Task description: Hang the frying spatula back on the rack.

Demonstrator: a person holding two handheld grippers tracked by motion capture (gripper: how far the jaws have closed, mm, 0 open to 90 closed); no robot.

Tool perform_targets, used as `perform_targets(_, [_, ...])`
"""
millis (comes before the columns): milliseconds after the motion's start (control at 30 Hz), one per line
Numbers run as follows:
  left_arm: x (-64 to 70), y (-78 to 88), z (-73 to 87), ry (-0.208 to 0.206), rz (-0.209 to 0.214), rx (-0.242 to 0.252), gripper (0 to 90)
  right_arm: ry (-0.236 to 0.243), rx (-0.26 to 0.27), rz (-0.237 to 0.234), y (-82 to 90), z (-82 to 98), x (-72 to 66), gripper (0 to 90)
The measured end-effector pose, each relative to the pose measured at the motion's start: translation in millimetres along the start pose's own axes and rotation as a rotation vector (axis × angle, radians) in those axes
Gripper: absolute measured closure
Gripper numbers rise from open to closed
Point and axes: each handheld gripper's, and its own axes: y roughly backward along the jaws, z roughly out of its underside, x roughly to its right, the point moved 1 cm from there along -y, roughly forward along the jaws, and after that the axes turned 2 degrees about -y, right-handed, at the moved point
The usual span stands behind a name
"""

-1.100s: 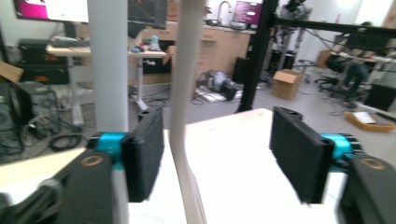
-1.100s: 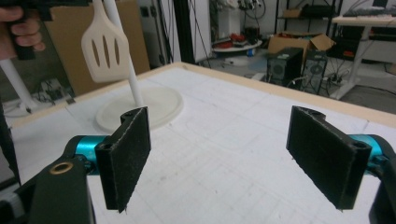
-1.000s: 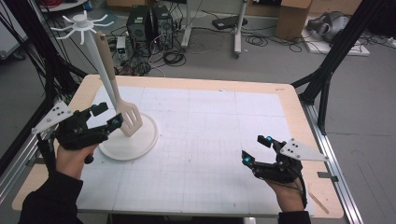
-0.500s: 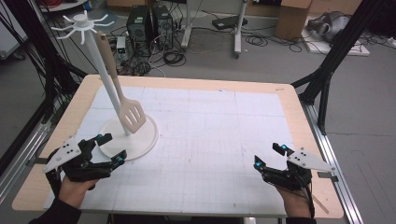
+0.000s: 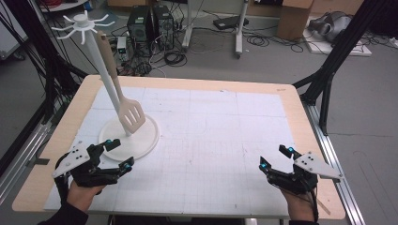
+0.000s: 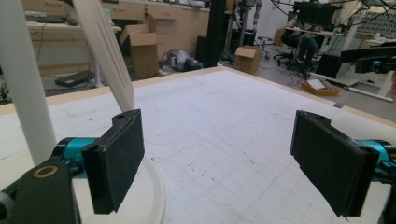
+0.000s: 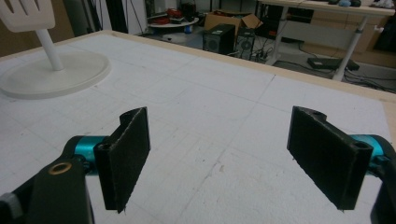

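Right now I have both tools low at the near edge of the worktop (image 5: 197, 93). My left hand-held gripper (image 5: 115, 153) sits at about seven o'clock on the board, its jaws spread wide and empty, just beside the round base of the white stand (image 5: 129, 136). A slotted spatula (image 5: 130, 115) hangs from that stand, its blade just above the base at roughly nine o'clock; I judge it is hung there to keep it off the surface. My right hand-held gripper (image 5: 274, 157) rests at five o'clock, well apart from the stand, jaws likewise wide apart and holding nothing, likely parked clear.
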Motion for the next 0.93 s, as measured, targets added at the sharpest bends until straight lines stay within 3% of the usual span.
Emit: perform_targets(933, [-10.2,3.0,5.0,0.041,-0.037,-0.005,18.5,-0.013,-0.007,-0.007,-4.2,1.6,-0.3,20.0])
